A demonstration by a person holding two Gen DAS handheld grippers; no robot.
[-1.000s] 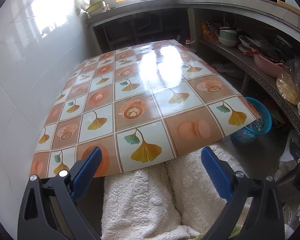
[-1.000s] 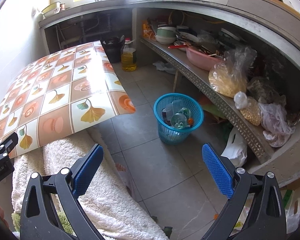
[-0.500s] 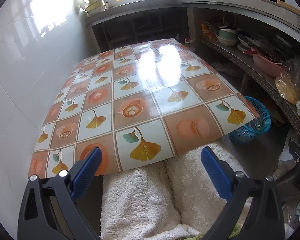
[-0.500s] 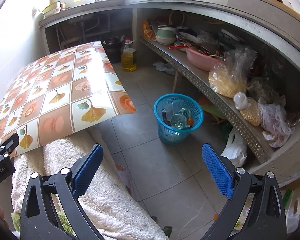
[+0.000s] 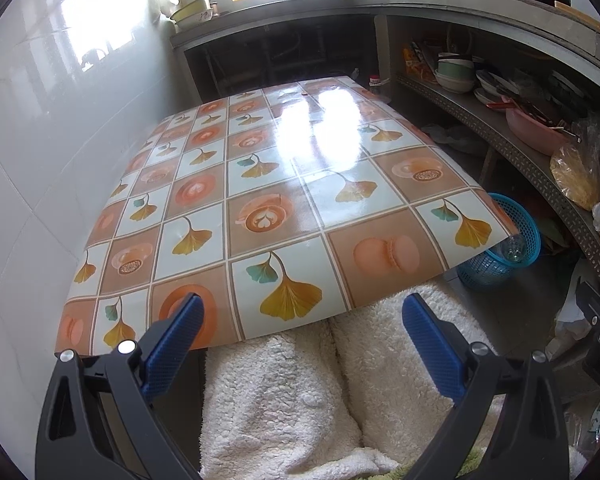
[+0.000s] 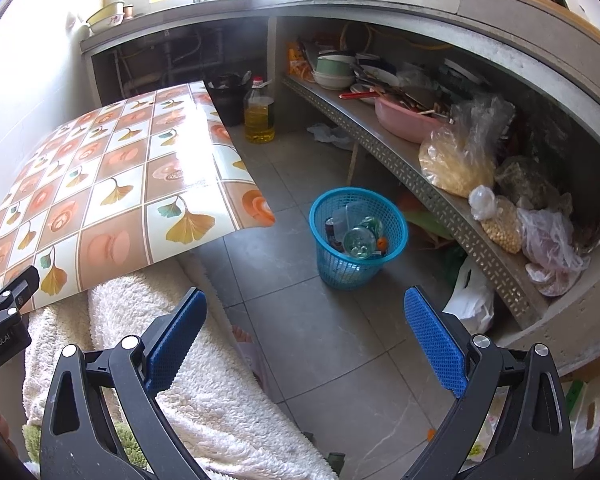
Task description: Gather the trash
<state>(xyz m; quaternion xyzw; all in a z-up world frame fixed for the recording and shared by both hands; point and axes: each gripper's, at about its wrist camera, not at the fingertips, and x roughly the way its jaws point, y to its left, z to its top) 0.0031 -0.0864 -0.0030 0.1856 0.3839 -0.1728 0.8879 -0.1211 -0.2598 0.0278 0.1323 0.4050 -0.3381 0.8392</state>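
The tabletop (image 5: 284, 184) with its glossy patterned cover runs along the white wall on its left; its near edge overhangs a white fleecy cloth (image 5: 300, 392). Open floor (image 6: 300, 320) lies between its right edge and the shelf (image 6: 440, 200). There stands the blue trash basket (image 6: 358, 240), holding bottles and scraps. The left hand-held gripper (image 5: 302, 320) hovers at the near edge, fingers apart, gripping nothing. The right hand-held gripper (image 6: 304, 320), likewise spread, points toward the basket.
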